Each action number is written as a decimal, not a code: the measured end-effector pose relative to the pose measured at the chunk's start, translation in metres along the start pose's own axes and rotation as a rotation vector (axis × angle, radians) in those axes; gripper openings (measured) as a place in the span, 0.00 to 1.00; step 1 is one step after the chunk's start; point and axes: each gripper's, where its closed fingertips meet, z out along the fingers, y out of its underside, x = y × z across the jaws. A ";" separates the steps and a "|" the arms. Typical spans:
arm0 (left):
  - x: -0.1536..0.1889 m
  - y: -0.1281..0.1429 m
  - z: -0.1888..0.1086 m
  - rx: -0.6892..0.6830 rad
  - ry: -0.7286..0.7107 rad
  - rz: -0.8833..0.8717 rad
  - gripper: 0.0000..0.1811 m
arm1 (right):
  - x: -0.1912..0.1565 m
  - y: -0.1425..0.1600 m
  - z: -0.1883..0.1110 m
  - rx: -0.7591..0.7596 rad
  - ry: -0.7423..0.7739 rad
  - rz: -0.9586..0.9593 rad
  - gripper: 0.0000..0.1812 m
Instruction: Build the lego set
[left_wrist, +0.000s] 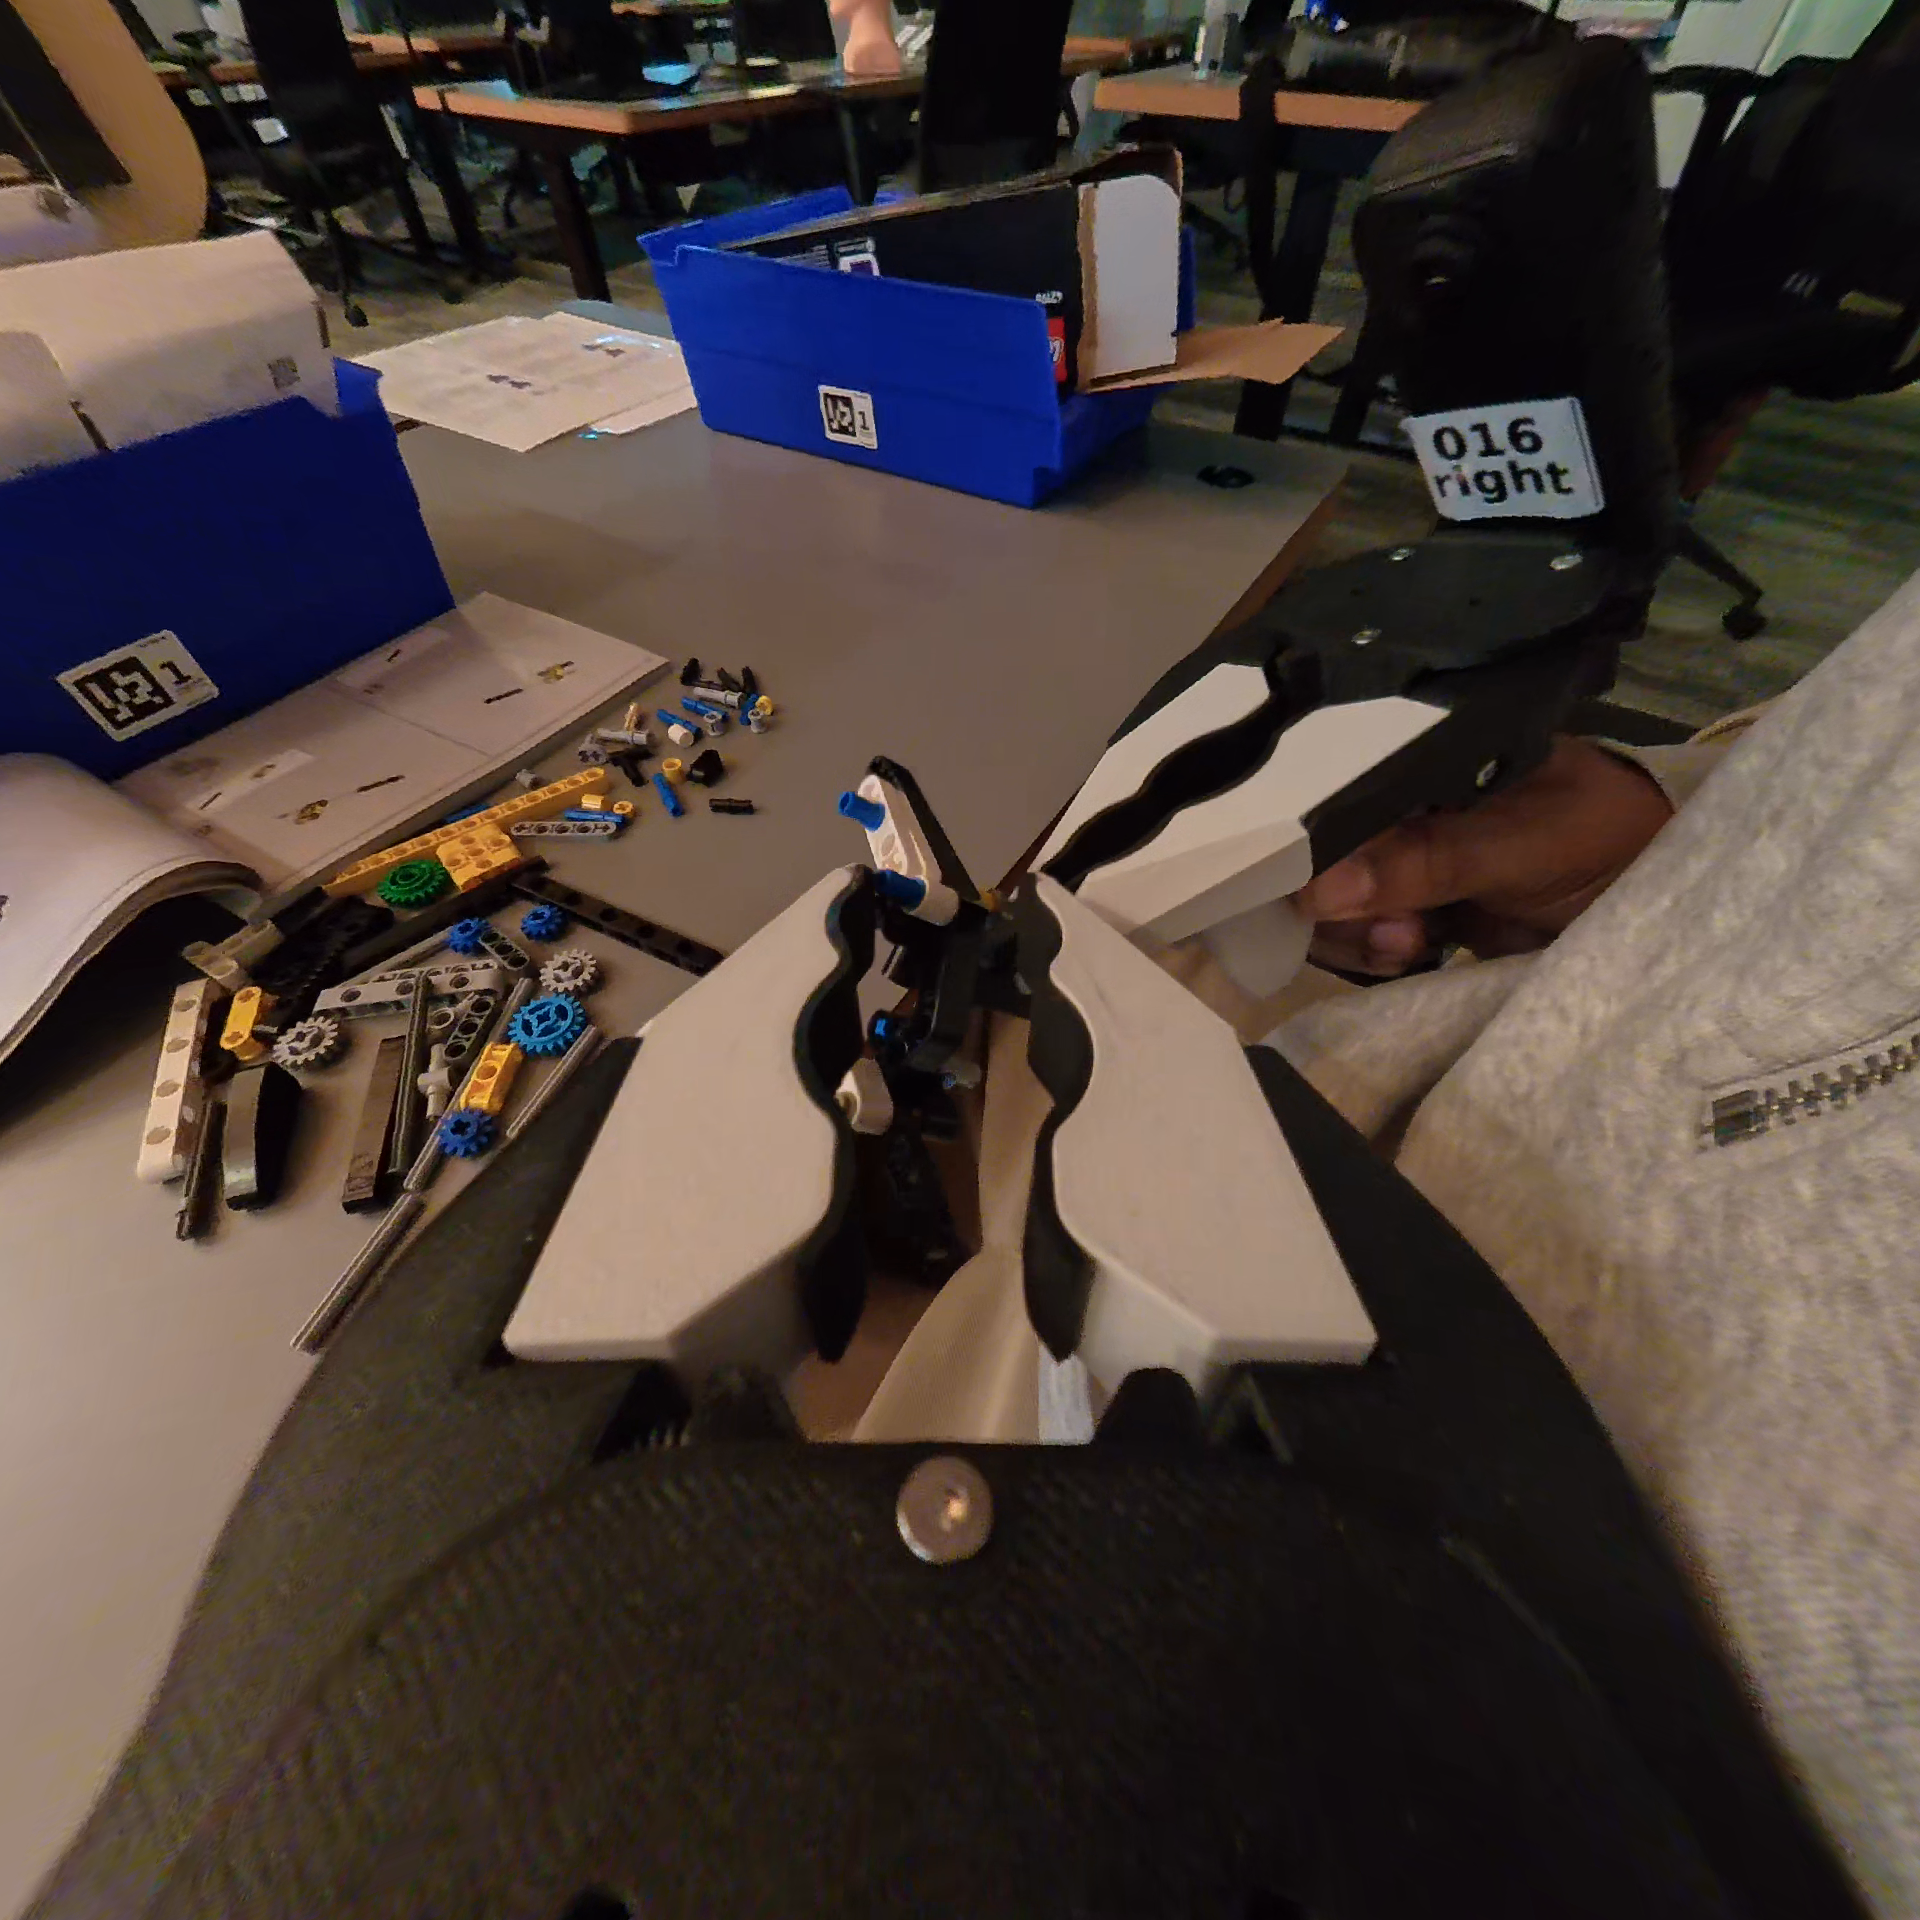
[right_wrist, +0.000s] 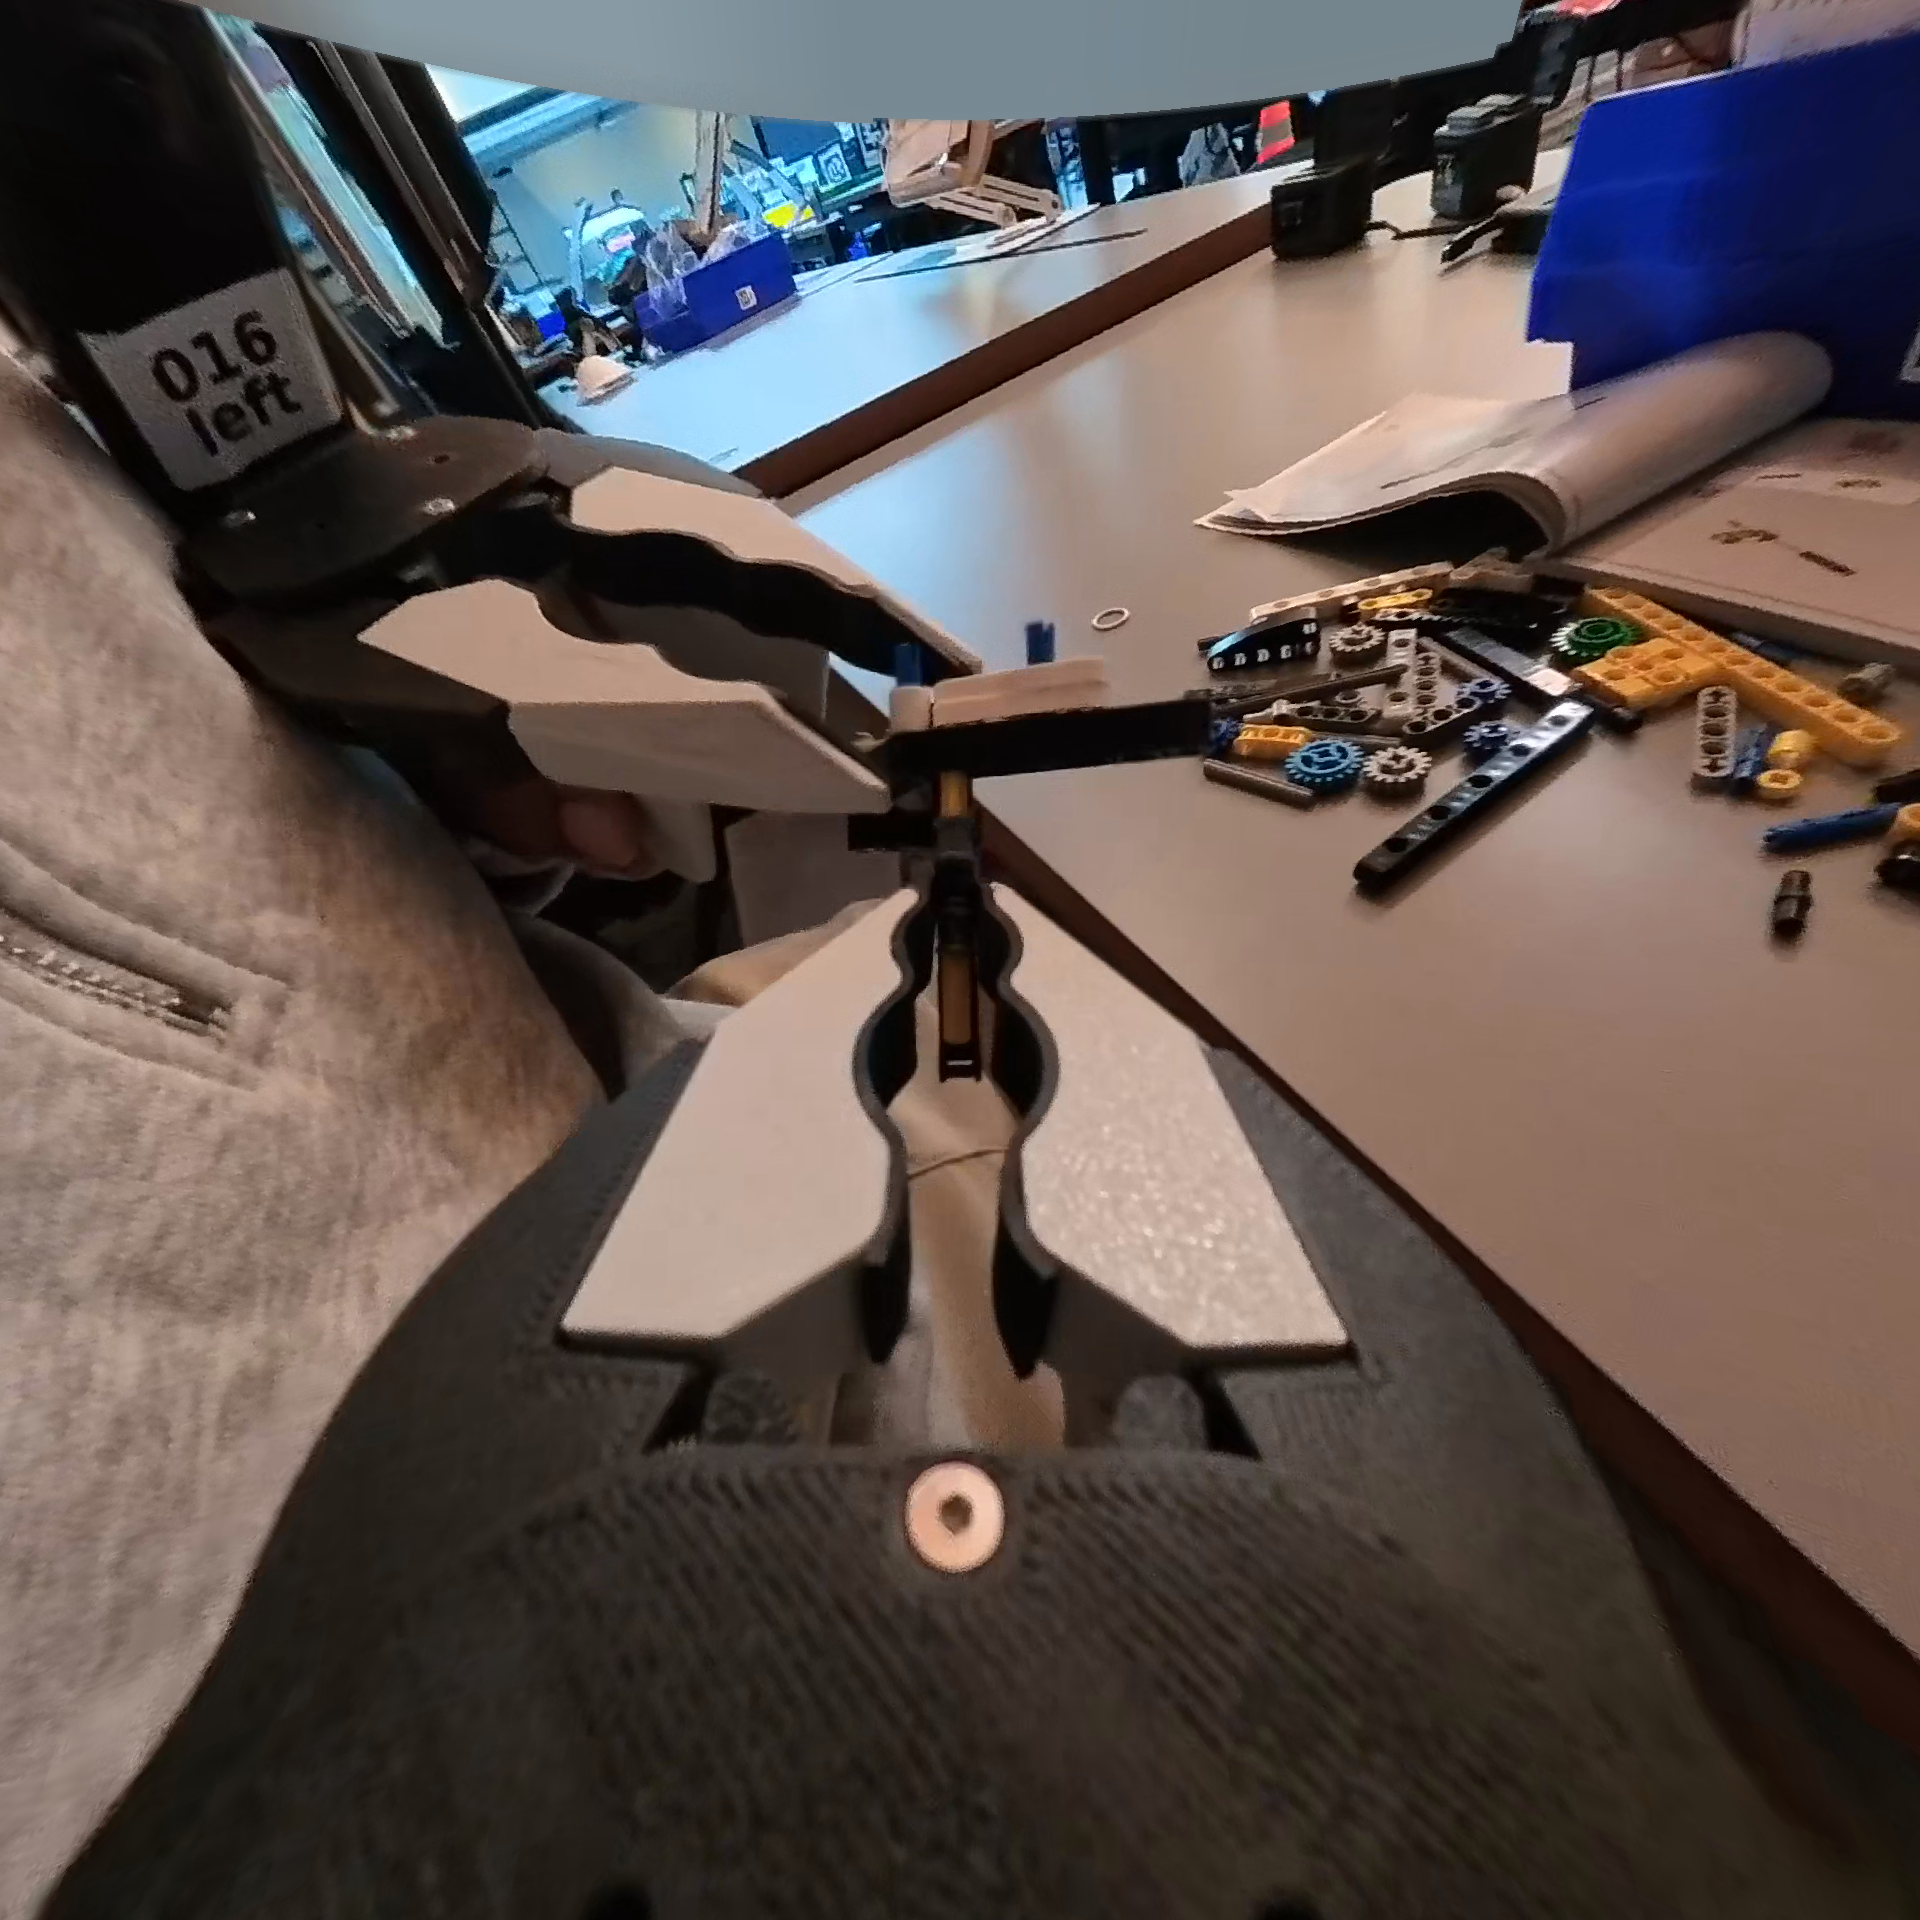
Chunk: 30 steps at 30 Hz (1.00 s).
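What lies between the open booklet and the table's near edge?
Loose lego parts: gears, beams and pins, scattered on the table before the booklet. Nearer the edge the table is bare. The right wrist view shows it best.

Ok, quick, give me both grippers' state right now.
Left gripper: shut on the lego assembly.
Right gripper: shut on the yellow and black pin, at the assembly.
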 end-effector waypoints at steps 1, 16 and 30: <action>0.000 0.000 0.000 0.001 0.004 -0.006 0.15 | 0.001 0.001 0.000 -0.003 0.015 -0.016 0.03; -0.008 0.002 0.007 -0.021 0.168 -0.513 0.12 | 0.014 0.004 -0.003 -0.065 0.115 -0.303 0.03; -0.006 0.008 0.014 -0.073 0.166 -0.513 0.09 | 0.017 0.007 -0.006 -0.102 0.173 -0.480 0.03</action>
